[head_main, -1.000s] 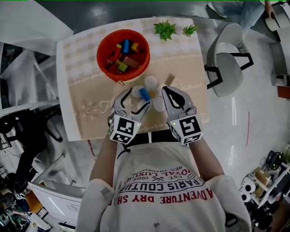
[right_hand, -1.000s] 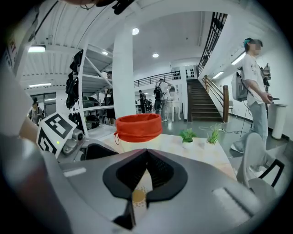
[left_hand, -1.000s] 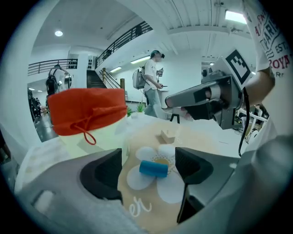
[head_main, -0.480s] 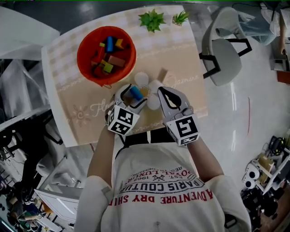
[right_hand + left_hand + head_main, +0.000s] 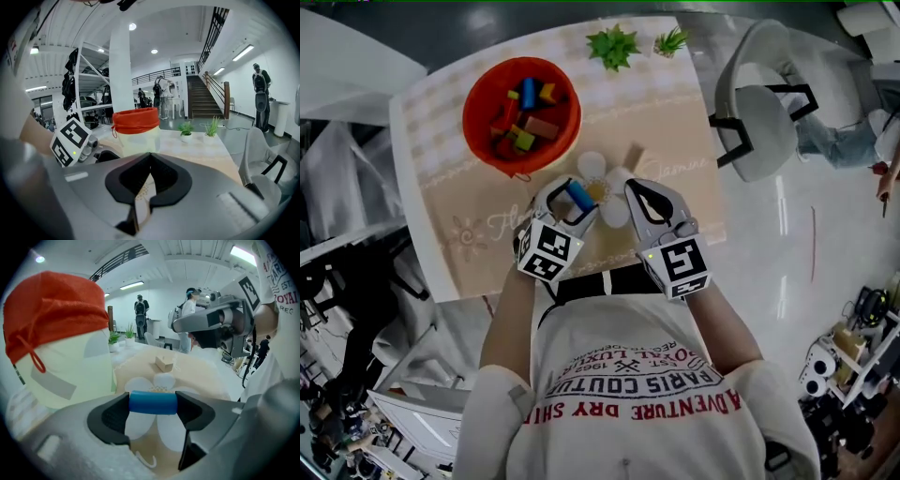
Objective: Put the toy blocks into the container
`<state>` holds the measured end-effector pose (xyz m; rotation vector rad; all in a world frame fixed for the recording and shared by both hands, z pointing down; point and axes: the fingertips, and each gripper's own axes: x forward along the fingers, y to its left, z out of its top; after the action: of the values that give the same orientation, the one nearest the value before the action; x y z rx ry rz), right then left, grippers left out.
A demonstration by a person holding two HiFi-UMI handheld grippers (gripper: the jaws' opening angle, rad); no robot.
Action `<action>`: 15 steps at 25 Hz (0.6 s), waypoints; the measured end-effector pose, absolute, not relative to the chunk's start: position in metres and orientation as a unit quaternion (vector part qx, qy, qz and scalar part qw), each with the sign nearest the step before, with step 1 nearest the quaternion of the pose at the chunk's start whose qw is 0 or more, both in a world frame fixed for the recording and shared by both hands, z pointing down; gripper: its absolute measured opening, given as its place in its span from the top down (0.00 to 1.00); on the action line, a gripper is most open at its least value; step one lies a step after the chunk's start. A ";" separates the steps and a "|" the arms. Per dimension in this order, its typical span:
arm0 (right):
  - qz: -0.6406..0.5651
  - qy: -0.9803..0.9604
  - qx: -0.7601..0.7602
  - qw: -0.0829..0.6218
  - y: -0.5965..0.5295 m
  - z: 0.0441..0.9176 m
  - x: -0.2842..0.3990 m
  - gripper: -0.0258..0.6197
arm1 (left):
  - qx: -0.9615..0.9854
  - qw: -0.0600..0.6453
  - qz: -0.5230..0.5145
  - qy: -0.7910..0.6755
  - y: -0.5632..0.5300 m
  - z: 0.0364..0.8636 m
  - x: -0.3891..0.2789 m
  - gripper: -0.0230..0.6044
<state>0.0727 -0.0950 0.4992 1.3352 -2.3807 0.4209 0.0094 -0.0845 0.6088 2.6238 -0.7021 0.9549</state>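
A blue cylinder block (image 5: 578,196) (image 5: 153,402) lies crosswise between the pads of my left gripper (image 5: 572,200) (image 5: 153,405). Those jaws have just been closing, and both pads now press on the block's ends, just above a white flower print (image 5: 140,420). The orange-rimmed container (image 5: 476,91) (image 5: 56,333) stands at the far left and holds several coloured blocks. A small wooden block (image 5: 635,156) (image 5: 164,363) lies on the cloth beyond the flower. My right gripper (image 5: 635,189) (image 5: 150,153) is beside the left one, shut and holding nothing.
Two small potted plants (image 5: 614,44) (image 5: 671,41) stand at the table's far edge. A grey chair (image 5: 764,122) is off the table's right side. The beige cloth (image 5: 675,141) covers the tabletop, and the person's torso fills the near side.
The left gripper has sunk around the blue cylinder and its jaws have narrowed onto it. The right gripper has hardly moved.
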 end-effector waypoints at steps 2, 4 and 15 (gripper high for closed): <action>0.141 -0.851 0.472 0.185 -0.096 0.491 0.070 0.96 | 0.906 0.126 0.312 -0.257 -0.088 0.594 0.006 0.45; 0.131 -0.855 0.469 0.181 -0.096 0.482 0.067 0.96 | 0.908 0.117 0.295 -0.275 -0.093 0.576 0.002 0.45; 0.077 -0.879 0.445 0.153 -0.104 0.428 0.039 0.96 | 0.909 0.037 0.227 -0.347 -0.105 0.466 -0.029 0.45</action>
<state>0.0392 -0.1037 0.4276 1.2770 -2.5197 0.2201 -0.0294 -0.1054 0.4657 2.7915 -1.0656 0.6955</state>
